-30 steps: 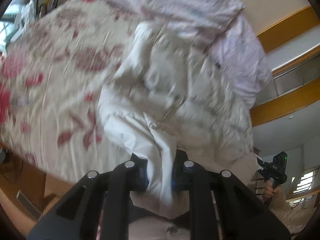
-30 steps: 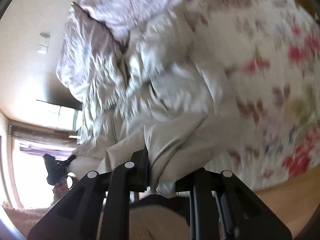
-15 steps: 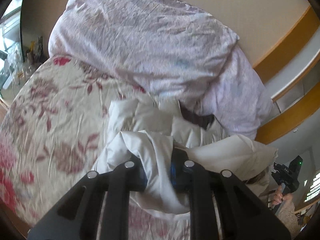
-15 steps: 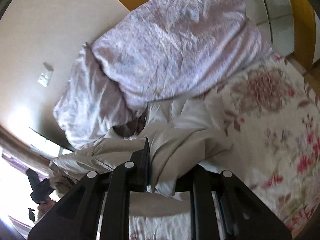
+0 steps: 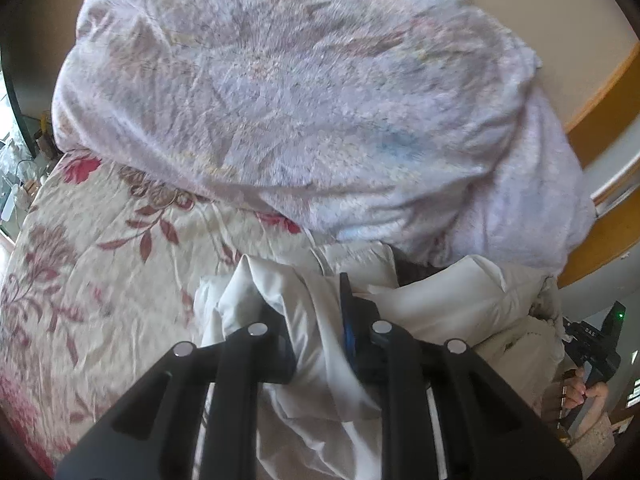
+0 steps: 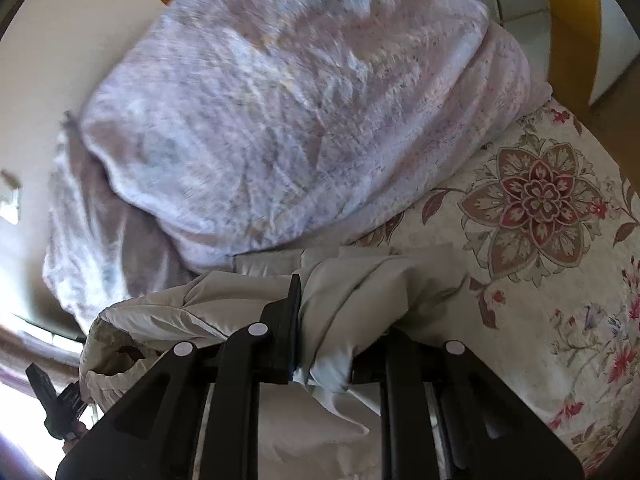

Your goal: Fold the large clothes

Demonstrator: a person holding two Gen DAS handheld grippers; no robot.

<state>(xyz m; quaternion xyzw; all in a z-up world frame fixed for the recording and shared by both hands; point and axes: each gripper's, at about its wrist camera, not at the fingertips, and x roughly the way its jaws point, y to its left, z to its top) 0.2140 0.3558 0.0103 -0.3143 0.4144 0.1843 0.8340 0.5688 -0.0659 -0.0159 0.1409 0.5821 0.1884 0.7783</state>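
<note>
A white padded jacket (image 5: pixel 440 300) lies bunched on the flowered bed, right below the lilac blanket. My left gripper (image 5: pixel 316 320) has a fold of the jacket between its fingers; its jaws are opening slightly while the cloth still sits between the pads. My right gripper (image 6: pixel 340 320) is shut on another fold of the jacket (image 6: pixel 168 312), and the cloth drapes over its right finger and hides it. In the left wrist view, the right gripper's body (image 5: pixel 592 344) shows at the far right in a person's hand (image 5: pixel 584 392).
A big fluffy lilac blanket (image 5: pixel 300 100) is heaped at the head of the bed, just beyond the jacket. The cream bedsheet with red flowers (image 5: pixel 100 280) spreads to the left and, in the right wrist view, to the right (image 6: pixel 540 200). Orange wooden trim (image 5: pixel 600 108) runs along the wall.
Both grippers have carried the jacket's edge across the bed toward the lilac blanket. The jacket, spread out before, is now doubled over and bunched near the blanket.
</note>
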